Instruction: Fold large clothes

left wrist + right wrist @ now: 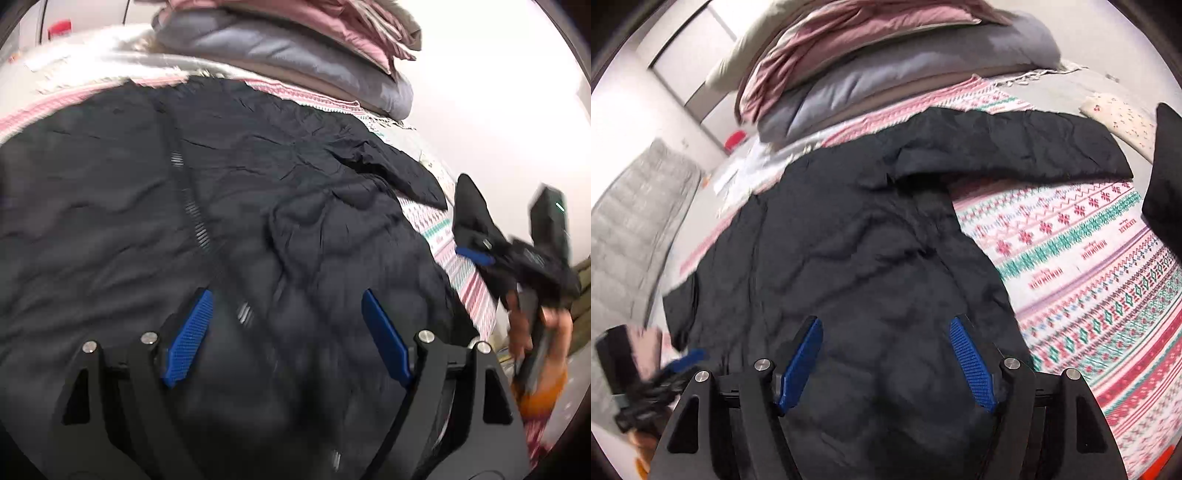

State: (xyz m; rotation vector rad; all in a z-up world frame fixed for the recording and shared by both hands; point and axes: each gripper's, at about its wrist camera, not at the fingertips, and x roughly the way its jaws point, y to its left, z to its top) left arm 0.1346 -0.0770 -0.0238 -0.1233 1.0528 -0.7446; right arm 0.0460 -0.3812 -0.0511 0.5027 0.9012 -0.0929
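as it lies flat, dark quilted jacket, creased

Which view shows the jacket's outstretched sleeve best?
The right wrist view: the sleeve of the black jacket lies stretched across the patterned blanket, visible to its cuff. The left wrist view shows mostly the jacket's zipper and only a foreshortened part of that sleeve.

Left gripper, right gripper agape.
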